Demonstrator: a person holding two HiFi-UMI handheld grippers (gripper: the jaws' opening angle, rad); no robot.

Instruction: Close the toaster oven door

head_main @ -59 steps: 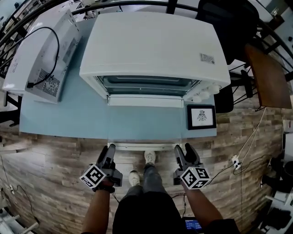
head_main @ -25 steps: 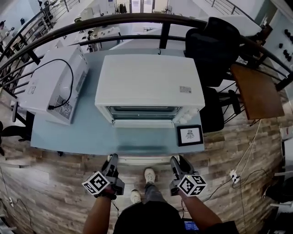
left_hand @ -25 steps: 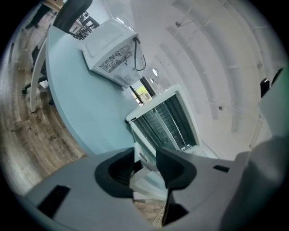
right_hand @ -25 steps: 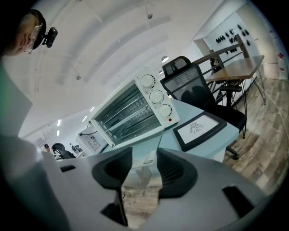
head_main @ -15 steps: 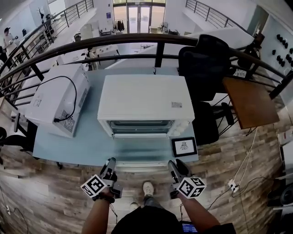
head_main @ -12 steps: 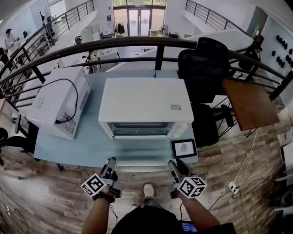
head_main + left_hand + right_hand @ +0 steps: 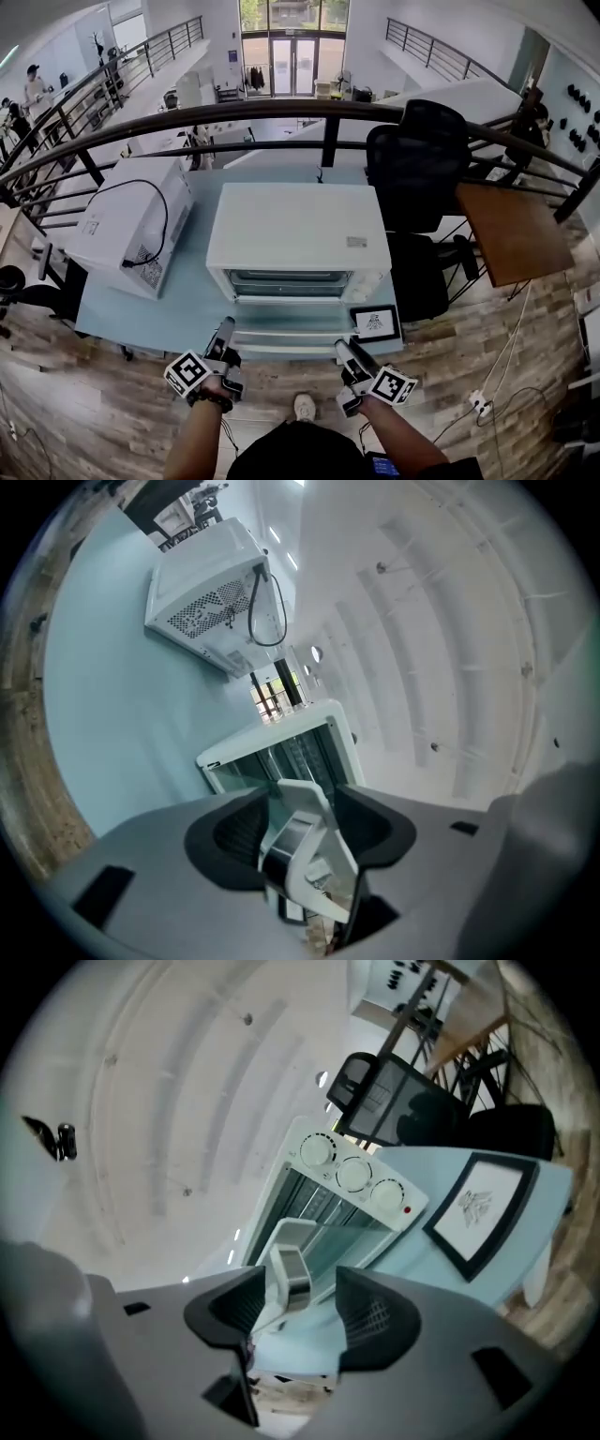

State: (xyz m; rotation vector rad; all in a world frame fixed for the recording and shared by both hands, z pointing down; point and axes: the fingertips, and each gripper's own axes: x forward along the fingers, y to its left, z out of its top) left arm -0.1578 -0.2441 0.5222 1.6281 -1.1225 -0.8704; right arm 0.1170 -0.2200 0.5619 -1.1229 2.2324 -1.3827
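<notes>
Both tongs were releasing: the left gripper [image 7: 300, 803] and the right gripper [image 7: 298, 1283] had their jaws opening, each with one end of the door handle [image 7: 298, 846] between the pads and a gap beside it, so neither clamped it. Only the gripper views showed this; in the head view the jaws were too small to read. Only the right gripper view showed the three knobs [image 7: 354, 1174] clearly. The toaster oven [image 7: 298, 234] stood on the table [image 7: 169, 309] at 12 o'clock from the person, its door [image 7: 292, 328] dropped open toward 6 o'clock, long axis running 9 to 3 o'clock. Its glass pane was hard to trace from above.
</notes>
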